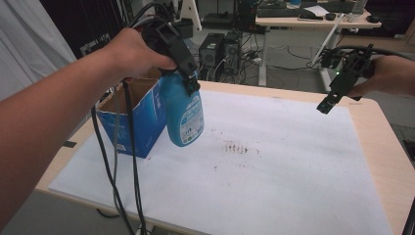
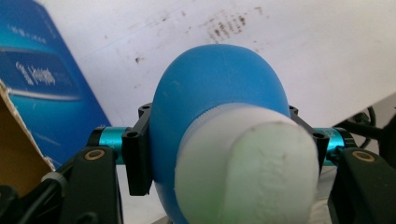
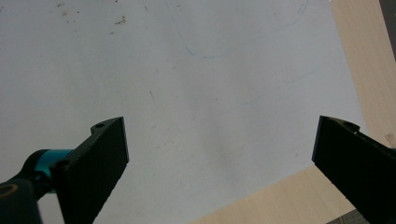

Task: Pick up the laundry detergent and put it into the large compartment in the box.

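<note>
The left gripper [image 1: 188, 81] clamps the blue bottle [image 1: 185, 115] by its neck, hanging upright beside the cardboard box [image 1: 132, 120] at nine o'clock. The right gripper [image 1: 329, 104] hovers released at three o'clock.

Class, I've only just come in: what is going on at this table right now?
A person works at a table with a gripper in each hand. The left gripper is shut on the neck of a blue bottle with a white cap, holding it in the air beside an open blue cardboard box. The right gripper hangs open and empty over the white mat, which has a few dark smudges.
</note>
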Demonstrator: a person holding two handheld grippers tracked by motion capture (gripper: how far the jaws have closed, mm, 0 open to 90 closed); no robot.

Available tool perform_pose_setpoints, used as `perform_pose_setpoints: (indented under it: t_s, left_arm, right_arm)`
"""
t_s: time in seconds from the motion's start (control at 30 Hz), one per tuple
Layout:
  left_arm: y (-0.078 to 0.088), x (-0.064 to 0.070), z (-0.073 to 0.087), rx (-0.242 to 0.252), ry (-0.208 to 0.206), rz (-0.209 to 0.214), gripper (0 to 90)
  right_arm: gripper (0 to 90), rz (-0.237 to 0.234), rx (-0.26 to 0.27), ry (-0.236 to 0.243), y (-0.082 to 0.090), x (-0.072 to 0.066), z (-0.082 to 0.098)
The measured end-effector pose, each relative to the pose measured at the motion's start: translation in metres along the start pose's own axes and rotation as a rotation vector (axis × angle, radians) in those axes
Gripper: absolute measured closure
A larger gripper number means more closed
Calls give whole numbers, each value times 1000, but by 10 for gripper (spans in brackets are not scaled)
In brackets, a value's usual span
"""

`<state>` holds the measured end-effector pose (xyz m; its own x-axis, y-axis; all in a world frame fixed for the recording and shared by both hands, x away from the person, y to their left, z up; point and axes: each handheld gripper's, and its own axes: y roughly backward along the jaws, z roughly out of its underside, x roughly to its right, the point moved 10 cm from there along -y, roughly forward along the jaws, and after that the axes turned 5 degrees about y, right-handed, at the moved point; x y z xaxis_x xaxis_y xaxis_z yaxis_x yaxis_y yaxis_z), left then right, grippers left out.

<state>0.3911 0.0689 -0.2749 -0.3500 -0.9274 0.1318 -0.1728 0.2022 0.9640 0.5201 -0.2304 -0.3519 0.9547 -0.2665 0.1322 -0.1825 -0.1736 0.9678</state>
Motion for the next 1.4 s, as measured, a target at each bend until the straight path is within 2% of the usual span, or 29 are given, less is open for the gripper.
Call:
perform_pose_setpoints:
  t_s: [0.1,0.23,0.27,0.37,0.4,0.47,0.5,0.53,0.63,0.67,0.8,0.97,1.3,1.4]
  left_arm:
    - [6,5,-1,0,-58,15,379]
    - [10,13,0,-26,-140,18,379]
    - [10,13,0,-26,-140,18,379]
    - [10,19,0,-33,-174,32,379]
    - [12,20,0,-45,-214,36,380]
    - [13,21,-1,-46,-228,38,380]
    - [15,21,-1,-53,-269,39,380]
    - [16,22,-2,-51,-283,41,380]
    - [17,22,-2,-59,-303,41,380]
    - [19,23,-4,-64,-340,45,380]
    - [24,25,-7,-76,-384,66,380]
    - [31,23,-10,-88,-488,68,380]
    - [46,13,-15,-108,-586,70,380]
    - [52,9,-17,-109,-604,68,380]
  right_arm:
    - [28,2,-4,5,1,-1,0]
    - [28,9,-4,8,5,-2,-1]
    - [28,9,-4,8,5,-2,-1]
    - [28,12,-5,12,6,-3,-2]
    - [28,13,-7,16,6,-4,-2]
    - [28,12,-7,19,6,-5,-3]
    - [28,14,-8,23,7,-5,-3]
    - [28,14,-7,23,7,-5,-3]
    - [28,14,-6,23,7,-5,-3]
    - [28,13,-8,17,8,-6,-3]
    - [28,11,1,26,9,-7,-4]
    - [28,8,15,31,12,-9,-6]
    - [28,5,10,32,12,-8,-4]
    - [28,6,5,26,11,-7,-4]
